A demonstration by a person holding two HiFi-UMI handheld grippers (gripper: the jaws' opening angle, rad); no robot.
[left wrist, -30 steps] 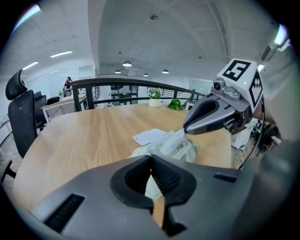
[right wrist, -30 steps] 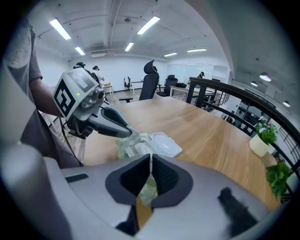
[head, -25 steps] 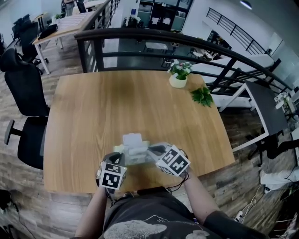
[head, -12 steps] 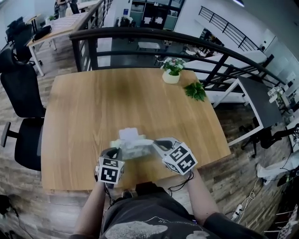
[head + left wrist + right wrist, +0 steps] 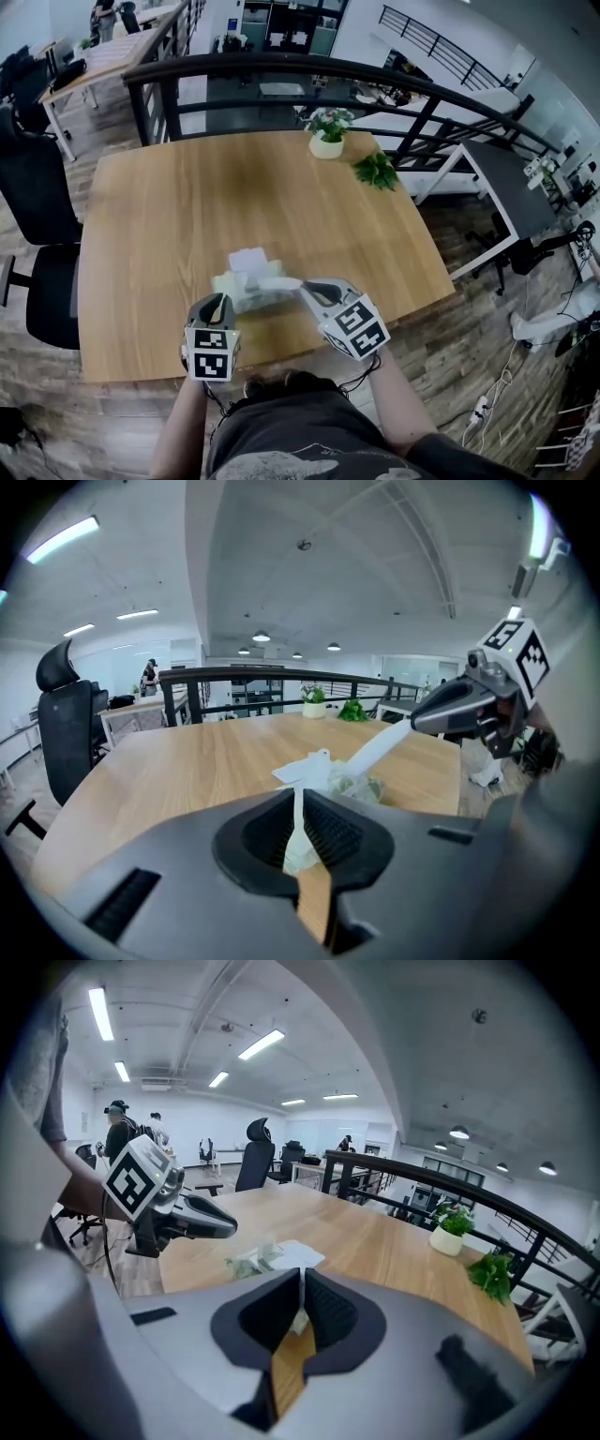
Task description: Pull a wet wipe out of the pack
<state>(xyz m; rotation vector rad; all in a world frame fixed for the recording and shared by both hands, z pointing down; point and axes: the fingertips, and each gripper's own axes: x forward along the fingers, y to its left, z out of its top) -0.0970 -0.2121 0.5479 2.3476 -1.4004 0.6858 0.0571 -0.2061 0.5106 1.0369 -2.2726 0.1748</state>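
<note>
Along the near edge of the desk (image 5: 169, 187), a little left of its middle, the left gripper (image 5: 219, 300) is pinching its jaws tight on a flap of the pack (image 5: 242, 281) and holding it back. Whether the pack is resting on the wood or hanging just above it is not clear. From the pack's top a wipe (image 5: 281, 281) is stretching rightward in a taut white strip, and the right gripper (image 5: 306, 285) is clamping its jaws narrow on the strip's far end. The pull looks well under way but unfinished: part of the wipe is showing outside, while its tail is still sitting inside the pack, so it is still waiting to be drawn clear. Compared with a second ago, the right gripper is standing farther from the pack, where before it was pressed right against it, and the strip between them is now showing plainly. Both grips are looking unchanged.
</note>
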